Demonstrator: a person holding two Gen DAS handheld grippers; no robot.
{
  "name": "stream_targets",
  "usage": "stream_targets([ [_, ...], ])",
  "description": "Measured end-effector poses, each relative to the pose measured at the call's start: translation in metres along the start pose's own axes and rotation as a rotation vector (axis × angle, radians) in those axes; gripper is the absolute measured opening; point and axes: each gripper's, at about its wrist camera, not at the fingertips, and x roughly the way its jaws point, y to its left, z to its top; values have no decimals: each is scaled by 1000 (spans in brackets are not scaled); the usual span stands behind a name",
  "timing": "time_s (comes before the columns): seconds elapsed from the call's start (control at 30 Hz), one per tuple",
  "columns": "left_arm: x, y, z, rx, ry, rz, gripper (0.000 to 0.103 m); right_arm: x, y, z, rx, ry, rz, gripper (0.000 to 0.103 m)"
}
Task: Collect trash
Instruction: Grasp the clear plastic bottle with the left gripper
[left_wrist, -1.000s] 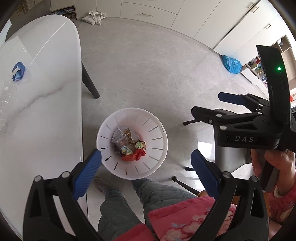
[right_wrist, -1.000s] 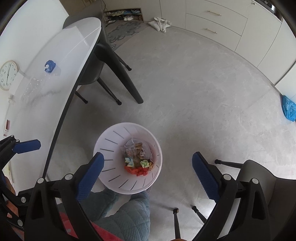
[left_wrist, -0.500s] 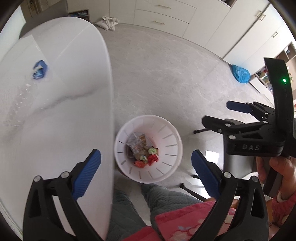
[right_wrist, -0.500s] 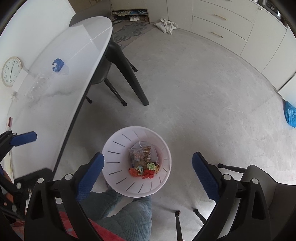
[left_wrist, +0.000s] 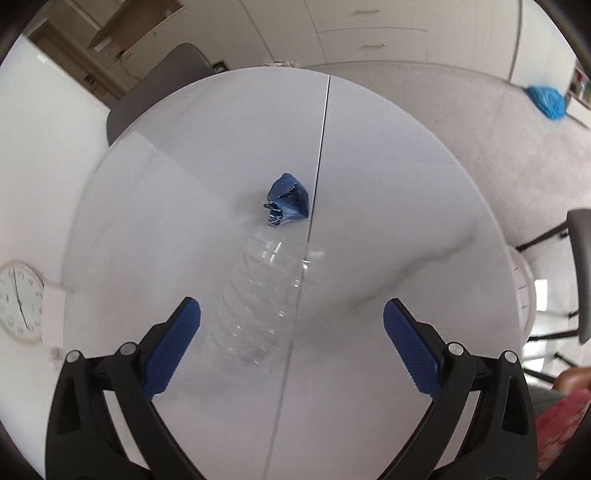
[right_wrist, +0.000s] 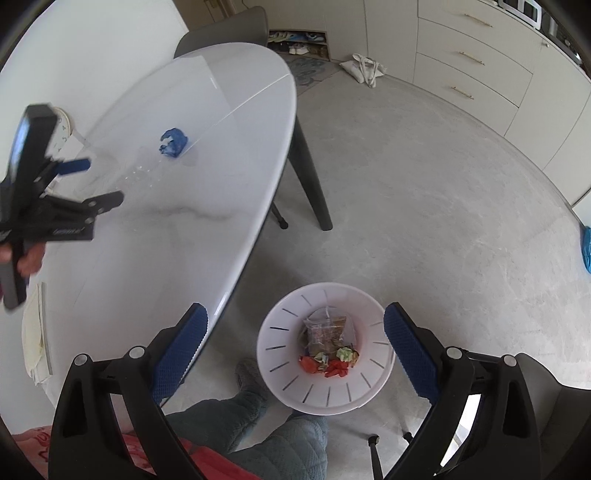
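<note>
Room: pale stone floor, cream drawer fronts along the far wall, and a white marble-look table (left_wrist: 388, 206) with a dark seam down its middle
Trash on the table: we see a crumpled blue wrapper (left_wrist: 288, 199) just left of the seam, and a clear plastic bottle (left_wrist: 258, 295) lying on its side just in front of it, hard to pick out against the white top
Bin: we find the white slotted basket (right_wrist: 280, 332) on the floor by the table edge, already holding a clear snack bag and some red and green crumpled scraps
Our left gripper (left_wrist: 291, 325): hangs over the table facing the bottle, blue pads wide apart and nothing between them
Our right gripper (right_wrist: 293, 338): sits above the basket, jaws spread and empty
Step in hand: we judge this to be the approach to the next piece, with the left side lined up on the bottle and the wrapper beyond it
Next move: we would bring the left pads down either side of the bottle's body and close gently, since thin clear plastic is likely to crush or skid away
Watch for: we would keep the wrapper from being nudged across the table, as bottle neck and wrapper look almost touching
</note>
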Motion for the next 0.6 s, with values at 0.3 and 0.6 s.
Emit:
stream_targets([
  [0.3,41,17,-2,360,54,-256,95,9,27,-9,22,63,-37,96],
  [0.6,58,33,-1,459,45,-339,91,19,47,-28,72,109,-58,96],
])
